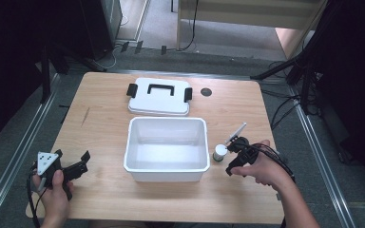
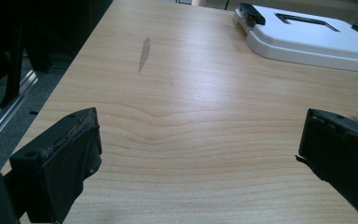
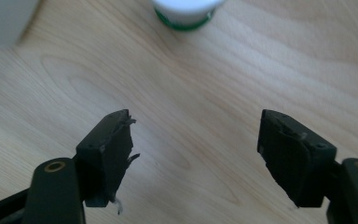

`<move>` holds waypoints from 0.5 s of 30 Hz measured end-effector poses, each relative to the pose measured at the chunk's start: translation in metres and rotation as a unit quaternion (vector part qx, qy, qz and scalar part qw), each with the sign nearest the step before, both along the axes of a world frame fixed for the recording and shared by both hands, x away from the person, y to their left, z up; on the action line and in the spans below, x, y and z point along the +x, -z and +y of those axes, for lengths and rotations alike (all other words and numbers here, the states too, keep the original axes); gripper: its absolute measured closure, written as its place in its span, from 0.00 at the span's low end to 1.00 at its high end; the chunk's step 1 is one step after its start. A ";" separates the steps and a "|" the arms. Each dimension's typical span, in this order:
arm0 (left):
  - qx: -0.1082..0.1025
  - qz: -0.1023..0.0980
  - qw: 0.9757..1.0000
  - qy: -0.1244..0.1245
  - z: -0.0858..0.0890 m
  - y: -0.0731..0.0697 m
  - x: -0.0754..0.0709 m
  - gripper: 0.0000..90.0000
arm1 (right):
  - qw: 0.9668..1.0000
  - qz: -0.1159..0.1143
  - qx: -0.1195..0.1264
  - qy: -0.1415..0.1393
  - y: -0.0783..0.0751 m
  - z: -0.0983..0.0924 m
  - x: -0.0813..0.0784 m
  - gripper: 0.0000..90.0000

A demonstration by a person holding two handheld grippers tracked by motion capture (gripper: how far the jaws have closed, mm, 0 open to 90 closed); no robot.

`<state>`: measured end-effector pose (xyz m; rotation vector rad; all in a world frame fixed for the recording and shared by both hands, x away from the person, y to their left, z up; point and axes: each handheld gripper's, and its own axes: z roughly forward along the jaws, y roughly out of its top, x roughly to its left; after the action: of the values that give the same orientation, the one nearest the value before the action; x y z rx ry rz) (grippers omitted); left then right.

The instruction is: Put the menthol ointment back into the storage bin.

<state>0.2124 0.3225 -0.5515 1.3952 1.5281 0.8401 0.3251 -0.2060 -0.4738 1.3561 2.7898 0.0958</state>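
Right gripper (image 1: pixel 235 154) spread wide, empty, hovering just short of the small white jar (image 1: pixel 220 152), which stands upright on the table (image 1: pixel 100 95) just right of the open bin (image 1: pixel 166 142). Left gripper (image 1: pixel 71 164) also spread, empty, well apart at the near left. Lid (image 1: pixel 159 96) lies behind the bin. My worry: the jar is small and likely light, so an off-centre approach could tip it or shove it against the bin wall.
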 end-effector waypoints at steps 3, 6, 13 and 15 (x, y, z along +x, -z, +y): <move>-0.003 -0.002 1.000 0.000 0.000 0.000 0.000 0.00 | 1.000 -0.002 -0.006 -0.006 -0.003 0.012 0.010 0.34; -0.006 -0.003 1.000 0.000 0.001 0.000 0.000 0.00 | 1.000 -0.006 -0.004 -0.007 -0.006 0.021 0.019 0.35; -0.009 -0.003 1.000 0.001 0.001 0.000 0.000 0.00 | 0.999 -0.016 -0.001 -0.048 -0.007 0.037 0.030 0.40; -0.008 -0.003 1.000 0.002 0.001 0.000 0.000 0.00 | 0.998 -0.022 -0.001 -0.060 -0.004 0.039 0.033 0.42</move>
<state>0.2123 0.3236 -0.5518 1.3828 1.5245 0.8264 0.3580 -0.1665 -0.4696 1.1713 2.8322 0.1259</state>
